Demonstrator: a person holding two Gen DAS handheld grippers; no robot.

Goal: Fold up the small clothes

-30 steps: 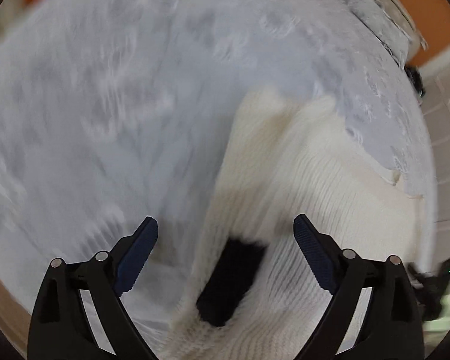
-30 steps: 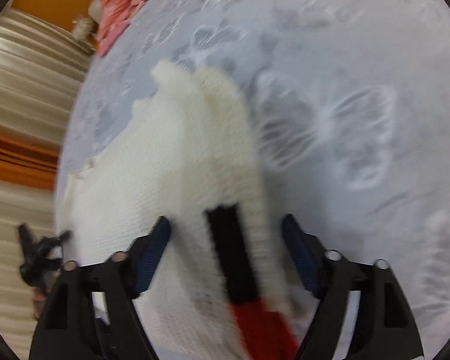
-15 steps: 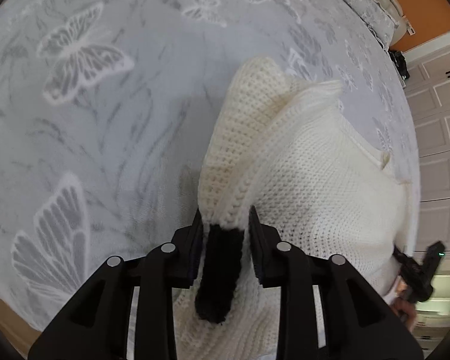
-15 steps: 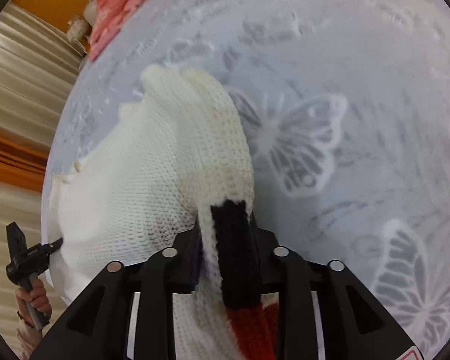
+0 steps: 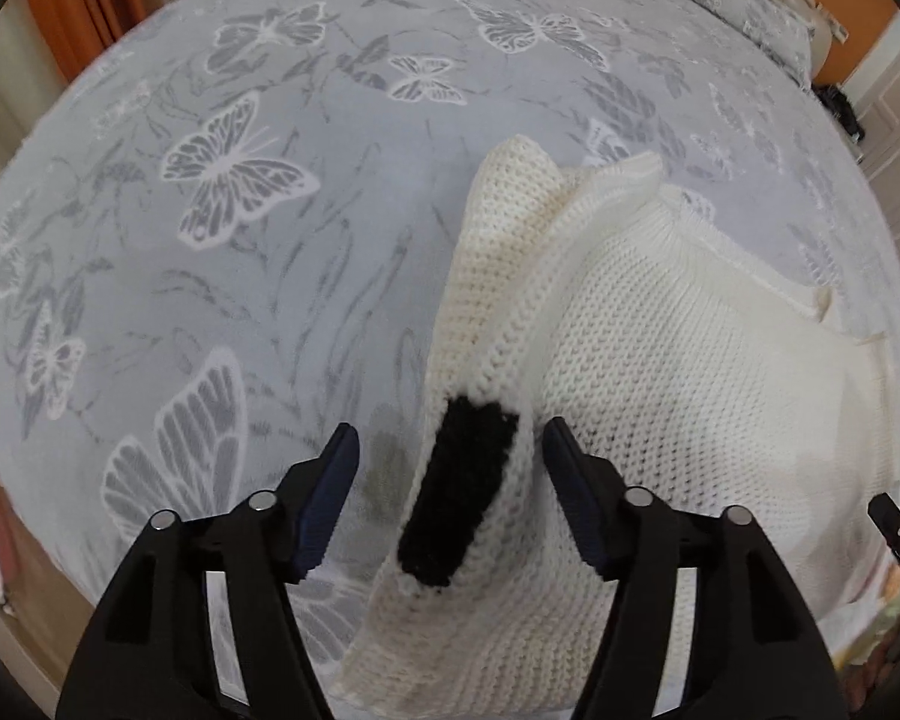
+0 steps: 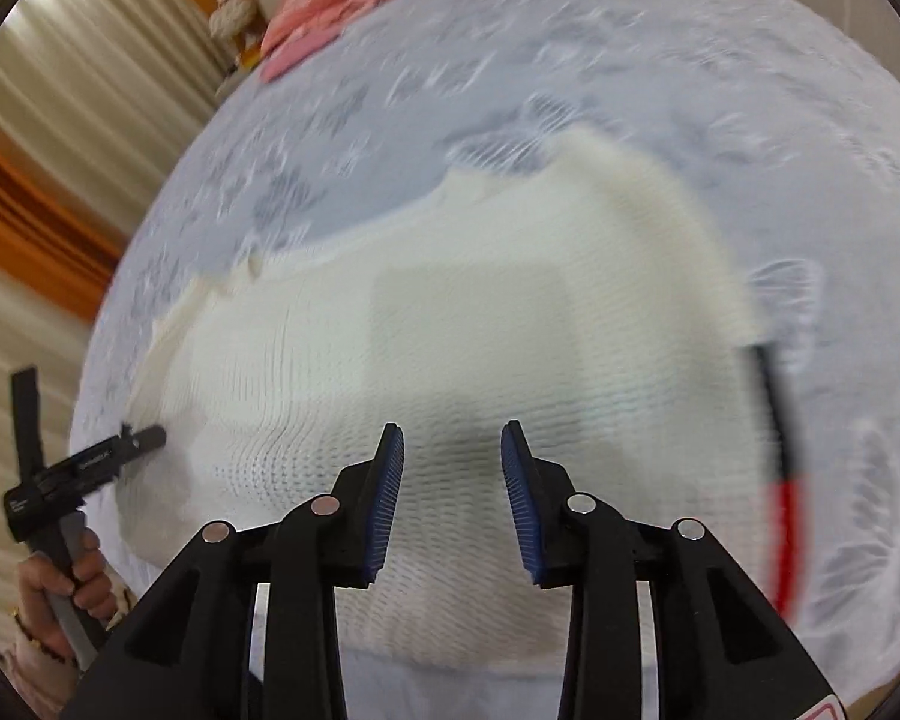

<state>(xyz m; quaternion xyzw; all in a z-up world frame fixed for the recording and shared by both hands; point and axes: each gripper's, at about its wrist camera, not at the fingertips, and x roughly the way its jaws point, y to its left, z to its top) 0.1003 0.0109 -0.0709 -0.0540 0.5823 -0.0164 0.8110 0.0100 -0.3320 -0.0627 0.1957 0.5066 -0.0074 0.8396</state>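
Note:
A cream knit sweater (image 5: pixel 678 372) lies on a grey butterfly-print bedspread (image 5: pixel 240 180). Its sleeve, with a black cuff band (image 5: pixel 459 492), is folded in over the body. My left gripper (image 5: pixel 450 492) is open, with the black band lying loose between its fingers. In the right wrist view the sweater (image 6: pixel 480 348) fills the middle, blurred, and the other sleeve with black and red bands (image 6: pixel 780 480) lies along its right edge. My right gripper (image 6: pixel 453 498) is open and empty above the sweater's body. The left gripper (image 6: pixel 90 462) shows at the sweater's left edge.
A pink garment (image 6: pixel 324 6) lies at the far end of the bed. Curtains (image 6: pixel 42 138) and an orange wall stand on the left in the right wrist view. White cupboard doors (image 5: pixel 894 114) stand beyond the bed's right side.
Both grippers were shut on the sleeve cuffs half a second ago and have opened, letting the sleeves go. The right gripper has swung left, over the sweater's body.

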